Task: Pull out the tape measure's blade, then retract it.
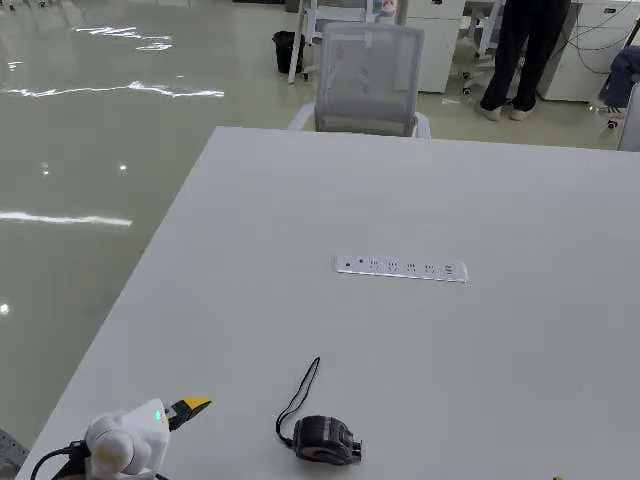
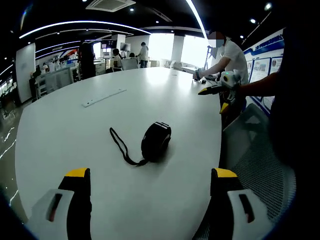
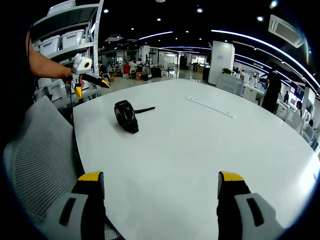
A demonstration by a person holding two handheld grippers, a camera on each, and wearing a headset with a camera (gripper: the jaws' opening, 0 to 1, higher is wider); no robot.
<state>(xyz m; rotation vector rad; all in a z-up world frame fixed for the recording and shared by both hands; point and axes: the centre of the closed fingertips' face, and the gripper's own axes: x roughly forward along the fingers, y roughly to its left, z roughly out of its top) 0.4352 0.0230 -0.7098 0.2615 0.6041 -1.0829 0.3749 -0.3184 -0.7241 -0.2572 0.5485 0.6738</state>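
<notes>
A black tape measure point(image 1: 325, 440) lies on the white table point(image 1: 400, 190) near its front edge. The blade is inside the case, and a black wrist strap point(image 1: 300, 392) loops away from it. My left gripper point(image 1: 186, 409) hovers left of the tape at the table's corner. In its own view the tape measure point(image 2: 156, 141) is ahead of my left gripper point(image 2: 151, 173), whose jaws are open and empty. My right gripper point(image 3: 160, 176) is also open, well short of the tape measure point(image 3: 125, 116). Each gripper shows in the other's view: right gripper point(image 2: 220, 89), left gripper point(image 3: 86, 70).
A white power strip point(image 1: 400, 268) lies mid-table beyond the tape. A grey mesh chair point(image 1: 368, 80) stands at the far edge, and a person point(image 1: 520, 55) stands behind it. Another mesh chair point(image 2: 255, 165) sits beside the near edge. Shiny floor point(image 1: 90, 150) lies left.
</notes>
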